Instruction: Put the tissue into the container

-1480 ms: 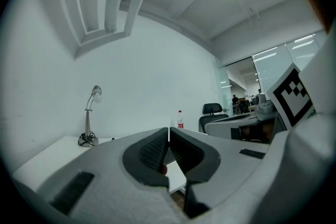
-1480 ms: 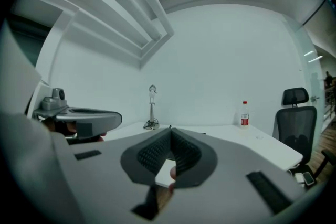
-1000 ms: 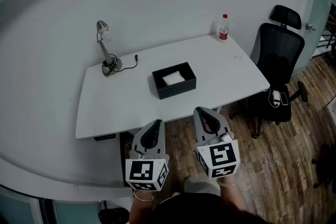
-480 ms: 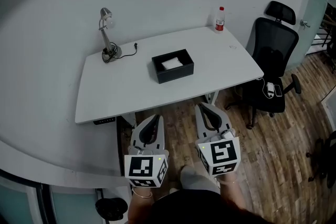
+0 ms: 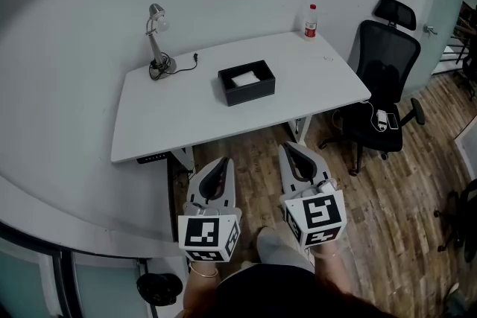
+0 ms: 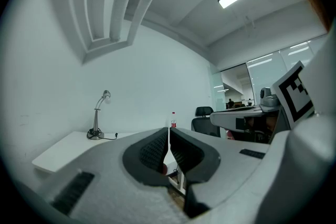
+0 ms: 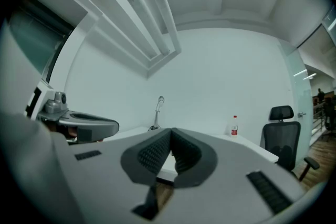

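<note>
A black open container (image 5: 247,83) stands near the middle of the white table (image 5: 186,123), and a white tissue (image 5: 245,77) lies inside it. Both grippers hang over the wooden floor, well short of the table's near edge. My left gripper (image 5: 218,169) is shut, its ribbed pads (image 6: 157,147) meeting with nothing between them. My right gripper (image 5: 298,157) is shut too, and its pads (image 7: 157,155) hold nothing. In both gripper views the jaws point toward the table, and the container is hidden behind them.
A desk lamp (image 5: 156,41) with a cable stands at the table's far left corner. A bottle with a red label (image 5: 310,21) stands at the far right corner. A black office chair (image 5: 381,78) is right of the table. A curved white wall runs along the left.
The head view has drawn back from the table, so table and container sit slightly higher and smaller. Both grippers stay shut and low over the floor.
</note>
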Tool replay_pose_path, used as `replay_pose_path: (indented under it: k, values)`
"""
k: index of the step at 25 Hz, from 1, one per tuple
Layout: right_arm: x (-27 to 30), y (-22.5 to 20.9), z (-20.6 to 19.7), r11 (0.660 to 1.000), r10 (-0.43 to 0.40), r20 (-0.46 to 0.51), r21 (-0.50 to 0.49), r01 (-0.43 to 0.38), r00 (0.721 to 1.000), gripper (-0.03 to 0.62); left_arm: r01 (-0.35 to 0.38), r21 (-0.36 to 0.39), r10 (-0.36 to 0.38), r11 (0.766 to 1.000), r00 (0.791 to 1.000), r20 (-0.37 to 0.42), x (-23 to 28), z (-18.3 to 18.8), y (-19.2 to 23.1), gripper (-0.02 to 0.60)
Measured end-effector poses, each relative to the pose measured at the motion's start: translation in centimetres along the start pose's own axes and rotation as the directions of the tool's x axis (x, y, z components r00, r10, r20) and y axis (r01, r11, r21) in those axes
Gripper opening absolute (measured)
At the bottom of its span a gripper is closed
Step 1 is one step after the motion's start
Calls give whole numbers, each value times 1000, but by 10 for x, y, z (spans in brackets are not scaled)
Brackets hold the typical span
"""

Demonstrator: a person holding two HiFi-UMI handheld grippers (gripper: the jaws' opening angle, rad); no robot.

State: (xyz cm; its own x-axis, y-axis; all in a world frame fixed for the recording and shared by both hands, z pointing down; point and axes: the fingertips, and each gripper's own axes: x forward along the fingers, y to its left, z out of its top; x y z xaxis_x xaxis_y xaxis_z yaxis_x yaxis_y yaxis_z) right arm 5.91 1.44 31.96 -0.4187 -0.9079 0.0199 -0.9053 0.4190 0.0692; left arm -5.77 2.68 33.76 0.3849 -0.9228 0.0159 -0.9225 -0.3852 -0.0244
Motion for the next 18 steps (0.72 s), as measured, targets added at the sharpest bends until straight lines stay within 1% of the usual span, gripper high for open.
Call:
replay_pose_path:
  k: [6,18]
  values:
    - [-17,10,4,1000,-4,-9,17,5,1000,18,4,2,-4,1000,1000,15,-17,4,-3,29]
    - [-46,28,1,1000,-1,-12,-15,1,1000,18,17,-28,-17,999,1000,17,-40,-3,-15,29]
